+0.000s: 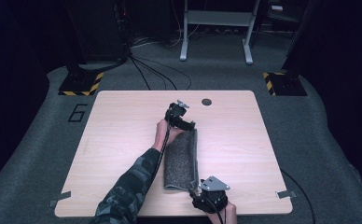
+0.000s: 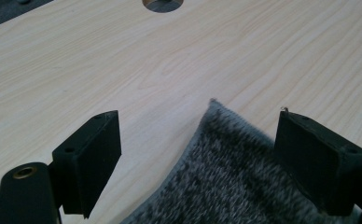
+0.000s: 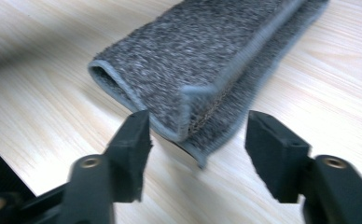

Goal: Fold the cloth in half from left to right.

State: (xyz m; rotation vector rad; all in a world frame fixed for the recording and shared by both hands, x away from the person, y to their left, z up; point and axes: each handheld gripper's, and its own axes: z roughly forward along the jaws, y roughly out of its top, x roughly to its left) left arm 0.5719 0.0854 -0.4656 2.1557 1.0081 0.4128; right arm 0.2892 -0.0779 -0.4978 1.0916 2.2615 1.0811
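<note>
I am looking at a grey knitted cloth with a pale hemmed edge (image 1: pixel 181 158), lying folded into a long strip at the middle of the light wooden table (image 1: pixel 123 140). I am holding the left gripper (image 2: pixel 198 154) wide around its far corner and the right gripper (image 3: pixel 195 144) wide at its near end, gripping nothing. The lengthwise fold looks done; I judge a further fold may be remaining.

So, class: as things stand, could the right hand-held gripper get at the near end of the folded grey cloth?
Probably yes. The right hand-held gripper is open, its jaws standing either side of the near corner of the folded grey cloth, and nothing lies between them on the table.
</note>
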